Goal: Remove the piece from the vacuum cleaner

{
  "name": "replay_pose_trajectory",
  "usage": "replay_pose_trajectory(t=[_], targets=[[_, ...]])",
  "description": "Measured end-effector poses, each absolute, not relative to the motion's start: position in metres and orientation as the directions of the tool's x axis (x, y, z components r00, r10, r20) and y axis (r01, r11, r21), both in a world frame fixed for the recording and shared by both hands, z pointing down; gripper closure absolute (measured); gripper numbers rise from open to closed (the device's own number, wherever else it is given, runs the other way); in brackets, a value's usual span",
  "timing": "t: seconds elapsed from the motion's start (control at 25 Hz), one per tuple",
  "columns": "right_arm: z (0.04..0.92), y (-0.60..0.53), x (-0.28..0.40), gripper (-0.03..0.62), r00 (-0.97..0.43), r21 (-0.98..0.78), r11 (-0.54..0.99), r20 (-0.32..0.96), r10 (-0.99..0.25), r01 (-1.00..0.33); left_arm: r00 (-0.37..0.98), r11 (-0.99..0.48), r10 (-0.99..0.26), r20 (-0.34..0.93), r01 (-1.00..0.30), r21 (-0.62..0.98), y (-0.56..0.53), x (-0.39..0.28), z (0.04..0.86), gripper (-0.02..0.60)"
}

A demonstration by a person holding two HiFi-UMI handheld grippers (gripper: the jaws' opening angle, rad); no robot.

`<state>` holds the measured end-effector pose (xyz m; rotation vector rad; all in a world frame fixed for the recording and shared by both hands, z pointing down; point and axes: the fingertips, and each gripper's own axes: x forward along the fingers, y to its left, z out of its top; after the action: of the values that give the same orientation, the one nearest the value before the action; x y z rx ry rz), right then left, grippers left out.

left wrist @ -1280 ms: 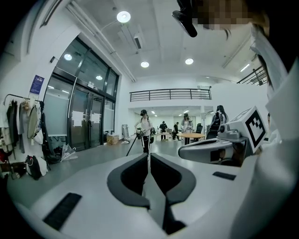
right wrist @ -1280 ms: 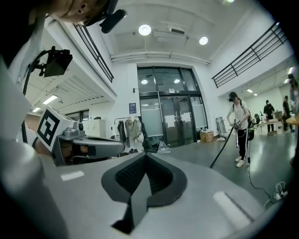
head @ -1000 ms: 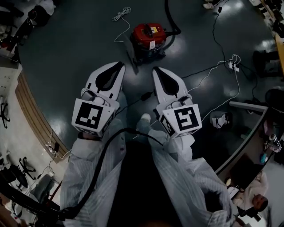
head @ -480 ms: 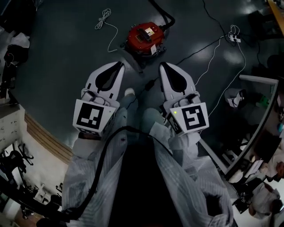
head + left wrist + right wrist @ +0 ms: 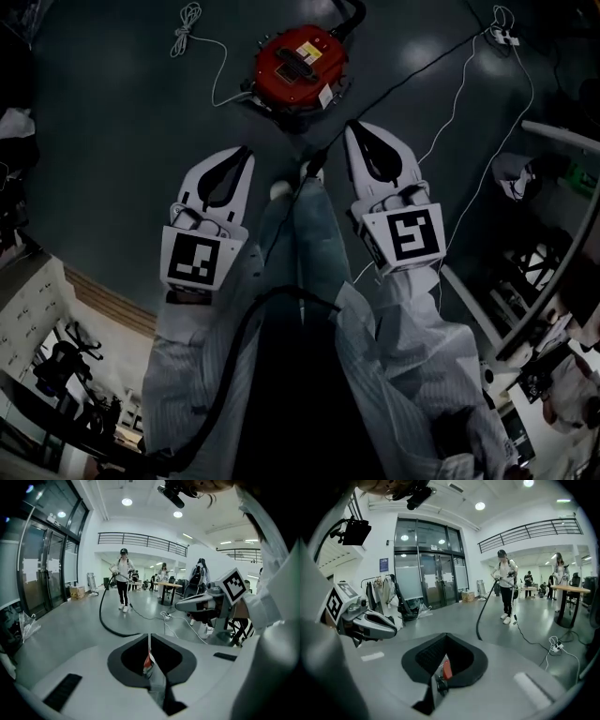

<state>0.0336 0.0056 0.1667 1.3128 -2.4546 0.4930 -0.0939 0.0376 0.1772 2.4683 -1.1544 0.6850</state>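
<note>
You have not begun: your left tongs [image 5: 242, 155] and right tongs [image 5: 356, 131] are both closed on nothing. The round red canister vacuum cleaner [image 5: 300, 66] stands ahead, between their tips and untouched, black hose [image 5: 349, 17] seemingly attached. Reaching and removal remain.

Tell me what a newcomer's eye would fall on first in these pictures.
The red vacuum cleaner stands on the dark floor at the top of the head view. Just below it, the white left tongs and right tongs point toward it, both shut and holding nothing.
</note>
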Motion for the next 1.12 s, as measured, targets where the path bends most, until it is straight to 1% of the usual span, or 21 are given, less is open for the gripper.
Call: replay_pose_trajectory(t=[0.32,0.48,0.6,0.72,0.92,1.0,1.12], targets=[[0.35,-0.072,0.029,0.592,-0.508,-0.14,0.536,0.579,-0.637,-0.832,0.549,-0.722,-0.472,0.69,-0.689,0.055,0.01,-0.095,0.34,0.577],[0.436,-0.092,0.017,0.592,-0.494,-0.147,0.553,0.669,-0.555,-0.82,0.553,-0.756,-0.417,0.721,-0.651,0.062,0.01,-0.106,0.407,0.577],[0.479,-0.107,0.006,0.591,-0.503,-0.161,0.566,0.689,-0.522,-0.809,0.552,-0.75,-0.41,0.726,-0.657,0.076,0.001,-0.112,0.442,0.577],[0.508,-0.116,-0.002,0.551,-0.504,-0.159,0.586,0.71,-0.492,-0.795,0.55,-0.738,-0.406,0.73,-0.668,0.092,-0.006,-0.115,0.469,0.577],[0.529,-0.129,-0.009,0.452,-0.492,-0.119,0.623,0.732,-0.471,-0.773,0.548,-0.76,-0.37,0.751,-0.643,0.095,-0.01,-0.114,0.496,0.577],[0.543,-0.13,-0.01,0.438,-0.478,-0.109,0.65,0.769,-0.425,-0.752,0.547,-0.776,-0.353,0.759,-0.624,0.089,-0.014,-0.113,0.501,0.577],[0.564,-0.131,-0.005,0.437,-0.439,-0.081,0.678,0.816,-0.375,-0.731,0.534,-0.804,-0.329,0.779,-0.591,0.066,-0.02,-0.109,0.511,0.577]])
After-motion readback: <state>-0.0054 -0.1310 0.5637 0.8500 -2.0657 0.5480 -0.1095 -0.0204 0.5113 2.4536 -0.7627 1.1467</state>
